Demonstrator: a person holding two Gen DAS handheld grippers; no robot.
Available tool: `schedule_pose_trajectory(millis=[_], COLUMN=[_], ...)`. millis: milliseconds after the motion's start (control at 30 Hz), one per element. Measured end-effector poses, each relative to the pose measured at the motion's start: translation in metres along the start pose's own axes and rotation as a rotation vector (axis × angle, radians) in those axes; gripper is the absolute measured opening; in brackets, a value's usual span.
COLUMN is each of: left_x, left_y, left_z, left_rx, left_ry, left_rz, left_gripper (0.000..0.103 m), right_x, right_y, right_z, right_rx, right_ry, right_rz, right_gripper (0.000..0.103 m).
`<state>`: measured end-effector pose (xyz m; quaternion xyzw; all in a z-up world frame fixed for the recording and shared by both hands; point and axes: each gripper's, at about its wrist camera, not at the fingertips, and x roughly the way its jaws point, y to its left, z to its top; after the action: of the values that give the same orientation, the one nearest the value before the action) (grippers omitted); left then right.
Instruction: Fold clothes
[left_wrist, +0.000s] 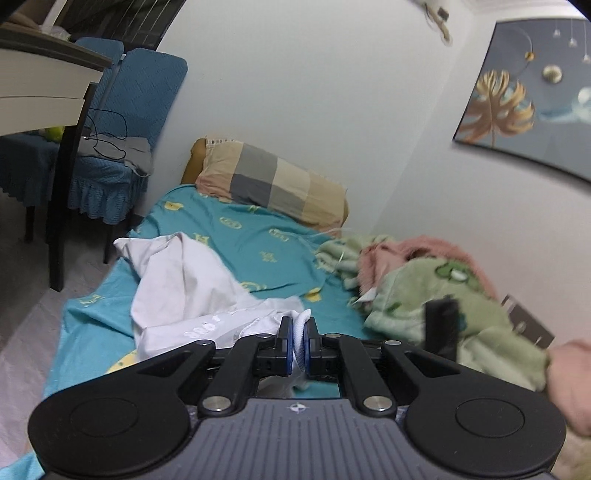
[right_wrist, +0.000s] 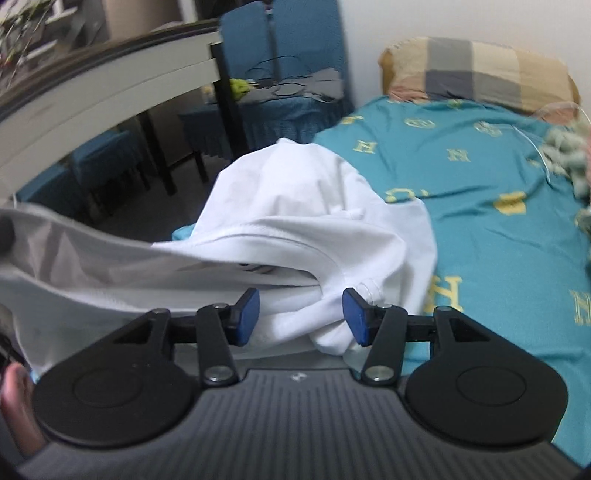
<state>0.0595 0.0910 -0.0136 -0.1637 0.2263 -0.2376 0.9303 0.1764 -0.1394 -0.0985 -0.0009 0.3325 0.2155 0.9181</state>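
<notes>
Your left tongs (left_wrist: 298, 341) are pressed together, pinching a white ribbed edge of the shirt (left_wrist: 192, 291). From that grip the shirt trails away in a crumpled heap across the near part of the bed (left_wrist: 258, 236), toward its left edge.

Your right tongs (right_wrist: 301, 314) stand spread, with a bunched fold of the shirt (right_wrist: 295, 221) lying between the blue pads (right_wrist: 246, 315); the cloth reaches the right pad, but the pads do not press on it. In the right wrist view the shirt rises in a loose hump over the bed's (right_wrist: 480, 192) left side, and one part stretches off toward the left of the frame.

A checked pillow (left_wrist: 273, 181) lies at the head of the bed against the wall. A green blanket (left_wrist: 424, 295) is piled along the bed's right side. Blue-covered chairs (left_wrist: 147, 96) stand beyond the bed's left side.
</notes>
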Motion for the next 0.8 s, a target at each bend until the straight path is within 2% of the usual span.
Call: schedule_pose_trajectory(millis=[167, 200, 233, 267, 300, 433, 567, 633, 667, 733, 800], left_x=[0.000, 0.001, 0.002, 0.003, 0.003, 0.001, -0.002, -0.005, -0.007, -0.007, -0.007], left_y=[0.002, 0.003, 0.003, 0.005, 0.006, 0.011, 0.008, 0.006, 0.005, 0.005, 0.005], left_z=[0.001, 0.002, 0.003, 0.004, 0.005, 0.009, 0.013, 0.014, 0.015, 0.015, 0.014], left_rx=[-0.015, -0.020, -0.025, -0.033, -0.047, -0.083, -0.086, -0.080, -0.082, -0.087, -0.081], left_ry=[-0.028, -0.035, -0.041, -0.049, -0.058, -0.079, -0.093, -0.111, -0.116, -0.118, -0.115], left_rz=[-0.029, -0.024, -0.019, -0.015, -0.011, 0.004, -0.006, -0.016, -0.020, -0.019, -0.015], left_gripper=[0.006, 0.006, 0.006, 0.006, 0.006, 0.006, 0.006, 0.006, 0.006, 0.006, 0.006], right_x=[0.028, 0.031, 0.032, 0.032, 0.029, 0.000, -0.037, -0.038, -0.035, -0.028, -0.022], right_y=[0.002, 0.002, 0.002, 0.001, -0.002, -0.017, -0.006, 0.004, 0.011, 0.026, 0.034], right_z=[-0.004, -0.006, -0.007, -0.007, -0.006, 0.001, 0.008, 0.012, 0.012, 0.011, 0.011], right_rx=[-0.037, -0.051, -0.060, -0.057, -0.038, 0.095, 0.055, 0.021, -0.003, -0.074, -0.101], right_ry=[0.062, 0.074, 0.078, 0.086, 0.086, 0.021, -0.127, -0.116, -0.107, -0.095, -0.114], right_rz=[-0.110, -0.119, -0.129, -0.144, -0.151, -0.127, 0.006, 0.079, 0.091, 0.108, 0.087], right_gripper=[0.051, 0.046, 0.024, 0.013, 0.007, 0.006, 0.009, 0.013, 0.018, 0.048, 0.053])
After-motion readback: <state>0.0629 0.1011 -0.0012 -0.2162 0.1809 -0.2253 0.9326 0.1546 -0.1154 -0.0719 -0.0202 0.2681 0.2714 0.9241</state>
